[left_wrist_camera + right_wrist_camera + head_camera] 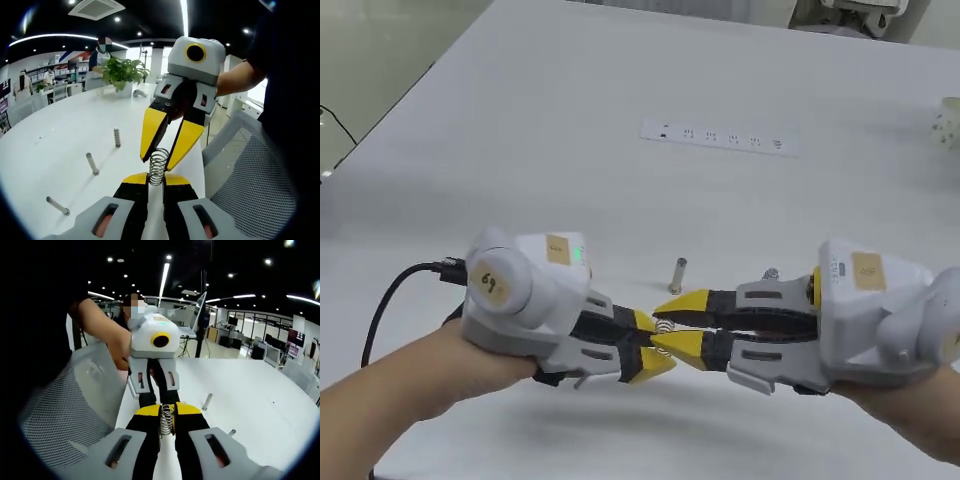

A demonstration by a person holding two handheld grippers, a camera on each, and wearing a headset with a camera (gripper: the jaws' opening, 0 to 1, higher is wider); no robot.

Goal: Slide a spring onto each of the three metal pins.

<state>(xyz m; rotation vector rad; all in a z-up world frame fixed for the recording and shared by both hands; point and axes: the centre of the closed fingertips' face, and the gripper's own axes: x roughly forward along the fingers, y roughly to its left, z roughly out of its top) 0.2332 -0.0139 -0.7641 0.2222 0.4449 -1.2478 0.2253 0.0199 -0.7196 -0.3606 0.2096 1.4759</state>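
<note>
Jaws of the left gripper [156,180] are drawn nearly together on the lower end of a spring [158,167], pinching it so the coil stands out ahead of the tips. The jaws of the right gripper [167,412] sit either side of the same coil from the opposite direction. I cannot tell whether they press on it or merely flank it. The two tools meet nose to nose in the air just above the counter [570,120], which reads as a hand-over or a re-grip. My guess is that the spring needs to be held by one end, with its bore free, before it can go over a pin. The left gripper view shows the right jaws spread in a V around the spring's upper turns. It also lays out three pins on the counter: a near one lying flat [57,206], a middle one [92,164], and a far one [117,137] that looks ribbed and may already carry a spring. The right gripper view gives the coil seen along its length between its own tips, with two pins beyond. The head view places the meeting point near one pin [677,275], with a power strip [720,135] well apart.
</note>
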